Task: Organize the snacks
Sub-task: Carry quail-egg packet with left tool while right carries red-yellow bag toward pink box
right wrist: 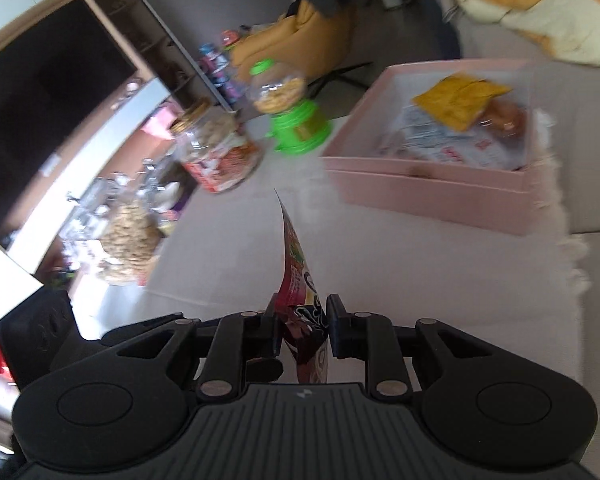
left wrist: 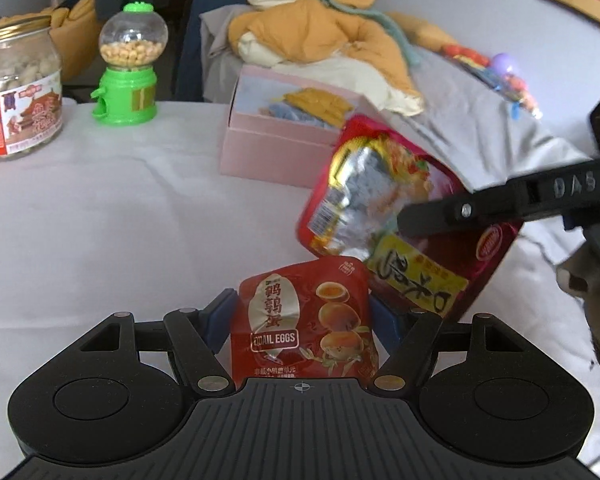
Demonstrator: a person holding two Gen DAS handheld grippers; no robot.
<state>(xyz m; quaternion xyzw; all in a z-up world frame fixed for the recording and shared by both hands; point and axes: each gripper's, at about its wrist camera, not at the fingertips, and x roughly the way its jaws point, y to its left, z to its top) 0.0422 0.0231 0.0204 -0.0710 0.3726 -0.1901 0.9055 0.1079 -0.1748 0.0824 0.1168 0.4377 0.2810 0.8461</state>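
Note:
My left gripper (left wrist: 302, 312) is shut on a red quail-egg packet (left wrist: 306, 324), held upright above the white table (left wrist: 100, 220). My right gripper (right wrist: 302, 322) is shut on a big red noodle bag (right wrist: 300, 280), seen edge-on in its own view. In the left wrist view that noodle bag (left wrist: 388, 216) hangs to the right of the packet, pinched by the right gripper's black finger (left wrist: 440, 214). Beyond both stands an open pink box (left wrist: 276, 140) holding yellow and pale snack packets; in the right wrist view the pink box (right wrist: 432, 192) is ahead to the right.
At the table's far left stand a glass peanut jar (left wrist: 20, 92) and a green candy dispenser (left wrist: 130, 68). A sofa with an orange and cream jacket (left wrist: 320, 36) and grey cloth lies behind the box. In the right wrist view, shelves with more jars (right wrist: 128, 236) lie left.

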